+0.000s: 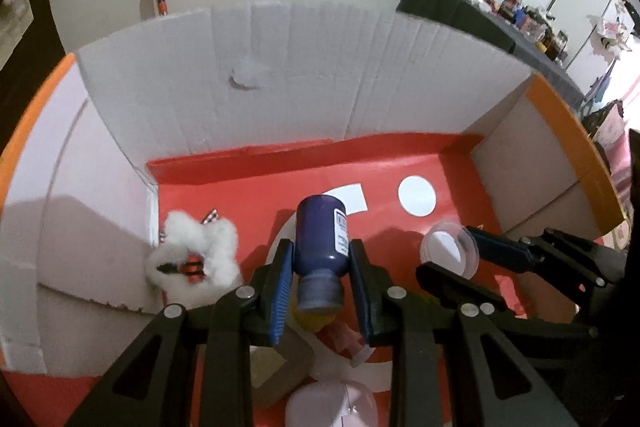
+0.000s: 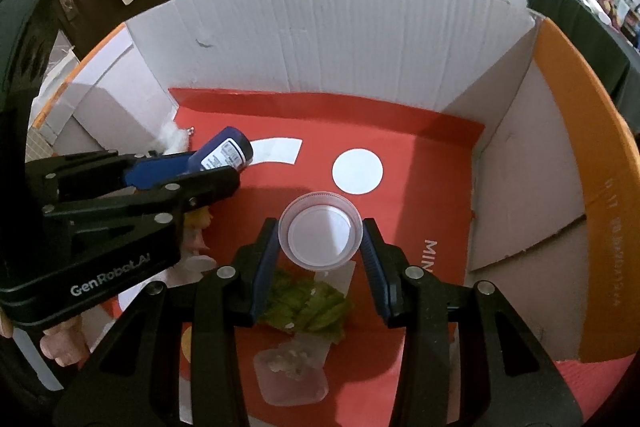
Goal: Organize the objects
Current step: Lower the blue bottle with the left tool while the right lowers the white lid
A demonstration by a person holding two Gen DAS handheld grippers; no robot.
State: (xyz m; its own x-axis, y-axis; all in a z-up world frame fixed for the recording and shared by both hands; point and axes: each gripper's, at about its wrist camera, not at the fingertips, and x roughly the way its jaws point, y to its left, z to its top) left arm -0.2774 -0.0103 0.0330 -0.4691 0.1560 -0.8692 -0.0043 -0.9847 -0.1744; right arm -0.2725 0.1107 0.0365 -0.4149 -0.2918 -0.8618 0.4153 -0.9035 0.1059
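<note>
Nearest the left wrist camera, the left gripper [image 1: 322, 259] is clamped on a bottle [image 1: 322, 231], dark blue, its cap toward the camera and its base pointing away over the red floor of the box [image 1: 224, 179]. The bottle hides most of a yellow and pink thing beneath it, which cannot be identified. At the bottom edge a pale rounded object [image 1: 332, 407] is cut off.

In the right wrist view, the right gripper [image 2: 320, 239] grips a clear cup [image 2: 320, 235] by its sides, mouth facing the camera, held above the floor. Under the fingers lies a green leafy item [image 2: 308, 307], partly covered, and nearer still a clear tub [image 2: 290, 375] with pale contents, possibly food.

Farther on, a white fluff [image 1: 192, 255] with small dark and orange pieces in it sits by the box's left wall. Past both grippers, a white disc [image 2: 357, 171] and a white arc [image 2: 276, 149] are printed on the floor near the back wall [image 2: 320, 35], which blocks what stands behind it.
</note>
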